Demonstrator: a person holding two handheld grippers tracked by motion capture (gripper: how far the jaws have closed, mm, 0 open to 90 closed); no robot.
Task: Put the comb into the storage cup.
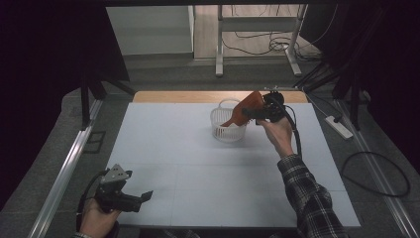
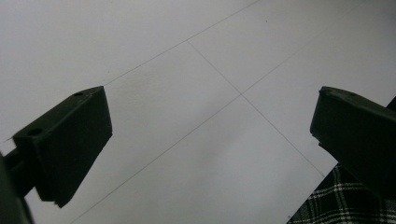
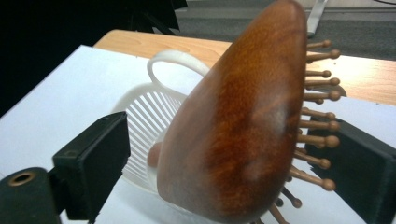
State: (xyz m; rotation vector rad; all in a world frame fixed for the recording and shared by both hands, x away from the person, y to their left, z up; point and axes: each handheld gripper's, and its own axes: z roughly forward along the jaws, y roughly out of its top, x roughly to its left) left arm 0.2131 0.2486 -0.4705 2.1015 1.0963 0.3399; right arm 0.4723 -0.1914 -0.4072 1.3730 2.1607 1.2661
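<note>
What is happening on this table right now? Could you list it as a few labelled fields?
Surface: white table
Held item: wooden hairbrush, pins facing one jaw
Right gripper: jaws either side of the hairbrush, at the basket's rim
Container: white slatted basket with a handle, far side of the table
Left gripper: open, empty, low over the table's near left corner

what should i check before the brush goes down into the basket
1. Right gripper around wooden hairbrush: ok, brush sits between the jaws.
2. Firm contact on both jaws: cannot tell.
3. Brush over white basket: ok, one end dips past the rim.
4. Basket upright on the table: ok.
5. Space inside basket: cannot tell.
6. Left gripper out of the way: ok, open, near the table's front edge.
</note>
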